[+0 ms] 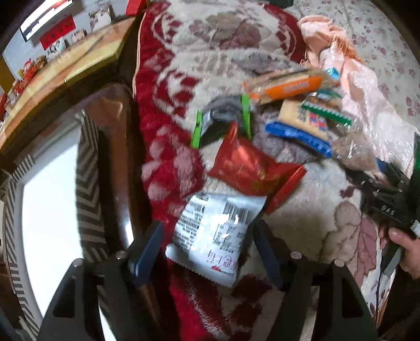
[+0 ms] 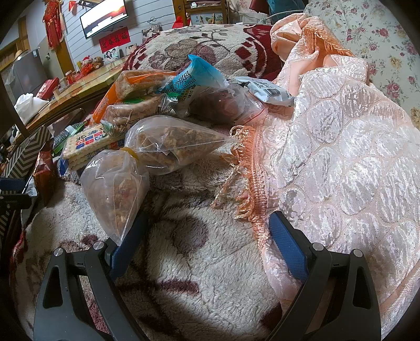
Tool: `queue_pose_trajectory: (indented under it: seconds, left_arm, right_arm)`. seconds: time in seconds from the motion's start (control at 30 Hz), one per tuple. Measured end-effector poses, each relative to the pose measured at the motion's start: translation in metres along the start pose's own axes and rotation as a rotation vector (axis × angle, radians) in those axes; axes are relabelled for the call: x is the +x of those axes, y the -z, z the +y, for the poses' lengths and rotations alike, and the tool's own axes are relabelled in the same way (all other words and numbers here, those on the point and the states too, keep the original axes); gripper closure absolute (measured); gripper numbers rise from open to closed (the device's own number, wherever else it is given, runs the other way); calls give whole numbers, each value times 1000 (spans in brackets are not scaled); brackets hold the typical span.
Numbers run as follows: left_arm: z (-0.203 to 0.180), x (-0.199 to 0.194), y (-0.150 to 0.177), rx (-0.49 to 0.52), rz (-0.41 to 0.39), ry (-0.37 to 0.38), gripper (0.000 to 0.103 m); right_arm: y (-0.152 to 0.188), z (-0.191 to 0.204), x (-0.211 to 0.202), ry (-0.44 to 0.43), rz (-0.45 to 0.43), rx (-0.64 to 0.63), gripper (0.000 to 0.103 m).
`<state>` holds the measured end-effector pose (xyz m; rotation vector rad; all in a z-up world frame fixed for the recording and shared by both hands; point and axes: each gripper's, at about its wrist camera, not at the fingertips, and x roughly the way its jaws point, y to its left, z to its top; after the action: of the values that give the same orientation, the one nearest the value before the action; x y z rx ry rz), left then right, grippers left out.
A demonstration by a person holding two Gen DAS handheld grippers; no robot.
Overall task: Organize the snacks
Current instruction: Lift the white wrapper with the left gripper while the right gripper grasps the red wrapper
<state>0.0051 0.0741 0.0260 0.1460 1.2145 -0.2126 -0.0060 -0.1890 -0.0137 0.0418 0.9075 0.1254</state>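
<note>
A fleecy floral blanket [image 1: 302, 199] carries the snack pile [image 2: 162, 110]. The white snack packet [image 1: 218, 233] lies lengthwise between the left gripper [image 1: 207, 249]'s released fingers, barcode up, top edge toward a red packet [image 1: 246, 168]. The right gripper [image 2: 207, 249] gapes empty.

Wall: pale horizontal-panelled wall [image 2: 73, 42], upper left, carrying a flat dark-framed screen [image 2: 103, 15] and a red banner [image 2: 114, 42].
Furniture: glossy wooden table [image 2: 78, 86], left.
Covering: floral cream-and-maroon fleece blanket [image 2: 199, 262], centre.

Light: soft daylight | Left wrist: motion-blurred (perhaps glare on floor) | Right wrist: sharp | Edges: fisheye-bent, dark
</note>
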Motion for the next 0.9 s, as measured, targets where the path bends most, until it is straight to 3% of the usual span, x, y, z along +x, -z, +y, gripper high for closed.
queue_pose_trajectory:
  seconds: [0.17,0.23,0.37,0.5,0.63,0.8,0.9]
  left_arm:
    - [-3,5,0,-18,11,37,32]
    - [-10,4,1,-2,7,76,45]
    - [-20,2,4,2,-3,51,48]
    - [-14,-10,13,-95,-29,79,49]
    - [-13,-23,28,-147,-63,38,49]
    - [-6,-38,44,-242,-107,6,49]
    - [0,-47,47,-279,-131,-14,49]
  right_arm:
    - [0,0,0,0,0,0,9]
    - [0,0,0,0,0,0,9]
    - [0,0,0,1,6,-1,9]
    - [-2,7,-8,7,80,-25,9]
    - [-1,21,-27,-99,102,-63,9]
    - [-6,74,-46,-201,87,-268,12]
    - [-17,101,-50,-251,75,-324,12]
